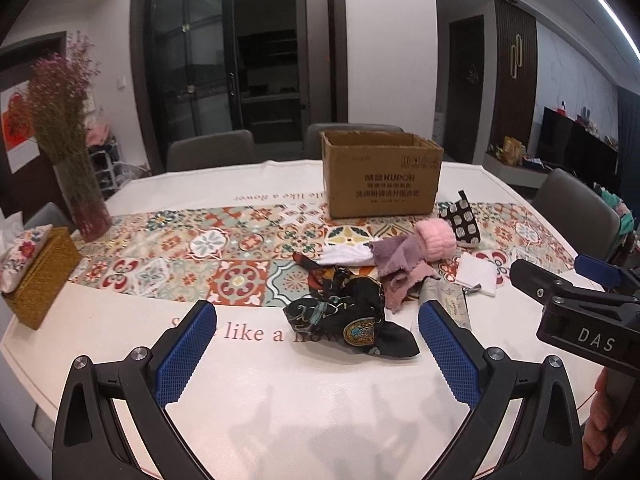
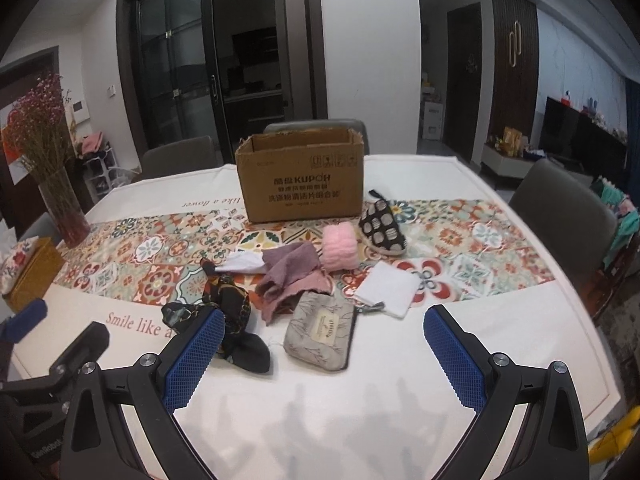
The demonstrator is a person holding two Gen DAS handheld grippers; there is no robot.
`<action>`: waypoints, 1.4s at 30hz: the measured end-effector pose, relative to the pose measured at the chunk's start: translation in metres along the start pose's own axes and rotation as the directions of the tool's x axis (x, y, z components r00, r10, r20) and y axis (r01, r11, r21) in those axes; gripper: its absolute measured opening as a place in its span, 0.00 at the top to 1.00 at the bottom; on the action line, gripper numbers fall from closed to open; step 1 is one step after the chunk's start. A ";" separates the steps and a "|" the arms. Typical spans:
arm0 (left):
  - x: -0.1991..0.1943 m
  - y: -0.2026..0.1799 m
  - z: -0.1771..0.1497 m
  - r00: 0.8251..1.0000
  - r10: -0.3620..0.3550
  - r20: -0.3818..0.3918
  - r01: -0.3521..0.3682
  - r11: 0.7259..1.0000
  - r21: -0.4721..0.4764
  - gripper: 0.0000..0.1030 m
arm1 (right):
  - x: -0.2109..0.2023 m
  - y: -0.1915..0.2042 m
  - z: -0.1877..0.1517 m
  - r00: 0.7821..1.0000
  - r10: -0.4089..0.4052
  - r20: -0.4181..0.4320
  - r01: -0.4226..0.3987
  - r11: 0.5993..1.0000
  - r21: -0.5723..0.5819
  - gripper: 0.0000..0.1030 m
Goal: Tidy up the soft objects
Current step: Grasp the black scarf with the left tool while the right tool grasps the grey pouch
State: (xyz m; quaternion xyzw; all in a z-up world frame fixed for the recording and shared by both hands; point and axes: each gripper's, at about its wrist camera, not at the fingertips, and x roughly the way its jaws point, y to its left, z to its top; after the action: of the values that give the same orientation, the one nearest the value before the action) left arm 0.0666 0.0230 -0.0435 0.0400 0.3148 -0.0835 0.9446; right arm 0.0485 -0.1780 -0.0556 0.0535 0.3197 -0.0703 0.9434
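Soft things lie in a loose heap on the table before an open cardboard box (image 1: 382,176) (image 2: 302,178): a black patterned scarf (image 1: 352,316) (image 2: 228,304), a purple-pink cloth (image 1: 396,268) (image 2: 290,276), a pink fluffy roll (image 1: 436,238) (image 2: 339,247), a white cloth (image 1: 346,255) (image 2: 244,262), a folded white square (image 1: 478,274) (image 2: 386,288), a grey pouch (image 2: 320,330) and a black spotted slipper (image 1: 464,218) (image 2: 382,228). My left gripper (image 1: 316,344) is open, empty, just short of the scarf. My right gripper (image 2: 324,352) is open, empty, near the pouch.
A glass vase of dried flowers (image 1: 80,200) (image 2: 66,216) and a wicker tissue box (image 1: 40,276) (image 2: 28,276) stand at the table's left. Grey chairs (image 1: 210,154) (image 2: 564,208) ring the table. A tiled runner (image 1: 180,256) crosses the white tablecloth.
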 end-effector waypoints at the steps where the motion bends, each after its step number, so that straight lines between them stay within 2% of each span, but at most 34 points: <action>1: 0.006 0.000 0.000 1.000 -0.008 -0.011 0.009 1.000 0.002 0.00 | 0.006 0.000 0.000 1.000 0.005 -0.014 -0.005 1.000 0.006 0.02; 6: 0.052 -0.002 0.006 0.993 -0.069 -0.095 0.075 0.995 0.058 0.00 | 0.043 0.004 0.000 0.997 0.012 -0.071 -0.010 1.000 0.029 0.02; 8: 0.073 -0.003 0.006 0.985 -0.098 -0.144 0.111 0.990 0.083 0.00 | 0.058 0.003 0.000 0.995 0.015 -0.100 -0.011 0.999 0.047 0.02; 12: 0.100 -0.008 0.004 0.973 -0.130 -0.192 0.154 0.981 0.117 0.00 | 0.090 0.001 0.000 0.986 0.020 -0.166 -0.008 0.997 0.073 0.02; 16: 0.130 -0.010 0.001 0.954 -0.156 -0.255 0.190 0.975 0.117 0.00 | 0.120 -0.002 -0.003 0.972 0.031 -0.232 -0.008 0.995 0.100 0.02; 24: 0.177 -0.018 -0.009 0.915 -0.194 -0.354 0.252 0.959 0.126 0.00 | 0.167 -0.006 -0.017 0.930 0.068 -0.360 -0.014 0.988 0.151 0.02; 28: 0.190 -0.020 -0.012 0.903 -0.206 -0.377 0.265 0.958 0.112 0.00 | 0.182 -0.008 -0.022 0.915 0.059 -0.400 0.001 0.989 0.149 0.02; 35: 0.211 -0.022 -0.013 0.900 -0.181 -0.397 0.232 0.969 0.083 0.01 | 0.199 -0.010 -0.026 0.898 0.047 -0.437 0.019 0.989 0.146 0.02; 38: 0.214 -0.024 -0.015 0.906 -0.146 -0.397 0.200 0.975 0.099 0.05 | 0.205 -0.010 -0.026 0.892 0.027 -0.451 0.039 0.990 0.135 0.02; 39: 0.216 -0.025 -0.016 0.907 -0.136 -0.399 0.191 0.976 0.102 0.10 | 0.207 -0.011 -0.026 0.890 0.023 -0.456 0.044 0.990 0.136 0.02; 42: 0.219 -0.025 -0.022 0.900 -0.137 -0.415 0.192 0.977 0.092 0.18 | 0.214 -0.010 -0.028 0.881 0.015 -0.472 0.050 0.991 0.125 0.02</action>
State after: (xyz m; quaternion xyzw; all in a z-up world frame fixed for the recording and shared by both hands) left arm 0.2216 -0.0273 -0.1929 0.0915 0.5001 -0.1734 0.8435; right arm 0.1979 -0.2052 -0.2089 0.1288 0.5348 -0.0850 0.8308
